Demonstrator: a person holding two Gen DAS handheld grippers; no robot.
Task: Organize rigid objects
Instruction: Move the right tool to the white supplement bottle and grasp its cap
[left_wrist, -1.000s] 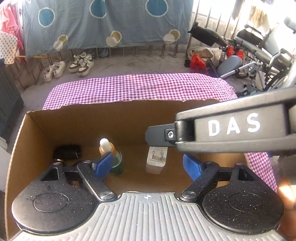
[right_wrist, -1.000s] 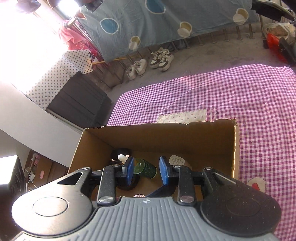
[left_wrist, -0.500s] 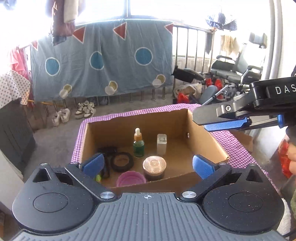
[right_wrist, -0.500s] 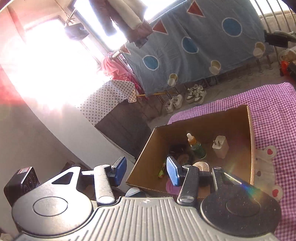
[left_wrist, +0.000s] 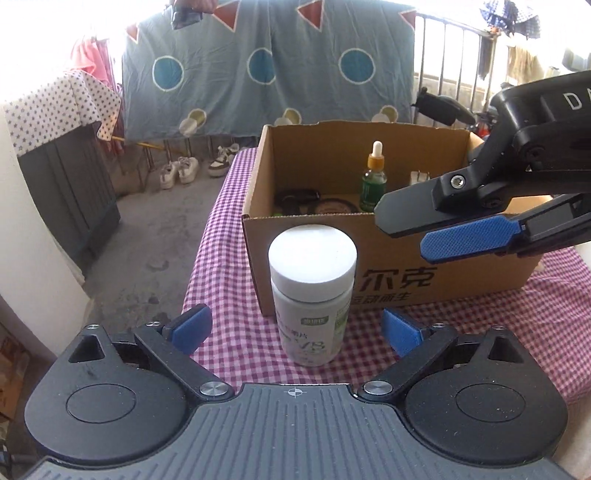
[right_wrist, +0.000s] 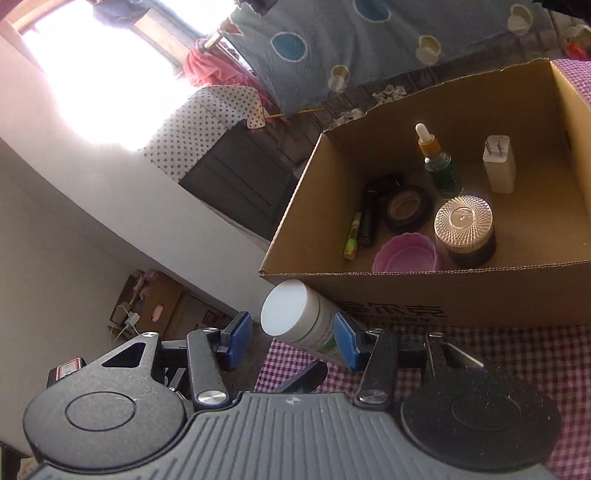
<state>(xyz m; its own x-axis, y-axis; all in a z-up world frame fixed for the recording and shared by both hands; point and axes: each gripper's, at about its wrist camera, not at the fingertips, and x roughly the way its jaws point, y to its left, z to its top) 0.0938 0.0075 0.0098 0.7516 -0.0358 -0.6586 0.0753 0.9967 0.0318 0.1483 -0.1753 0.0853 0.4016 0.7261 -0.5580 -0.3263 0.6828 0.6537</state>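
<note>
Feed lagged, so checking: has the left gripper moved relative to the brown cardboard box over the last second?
Yes. The left gripper has backed out toward the camera: it was over the cardboard box, and now the box's printed front wall shows beyond a white-capped bottle.

Left gripper (left_wrist: 295, 328) wide, jaws closing; right gripper (right_wrist: 291, 336) half-open.

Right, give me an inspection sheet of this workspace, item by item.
Surface: purple checked cloth covers the table.
Job's things: white-capped bottle upright on the cloth, outside the cardboard box; inside are a dropper bottle, charger, tape roll, ribbed-lid jar, pink bowl, pens.
Clutter: nothing seen.
Grippers: left gripper jaws closing, wide, not touching the bottle; right gripper partly open, empty.
Cables: nothing seen.
Surroundings: hanging blue sheet, shoes, railing.
</note>
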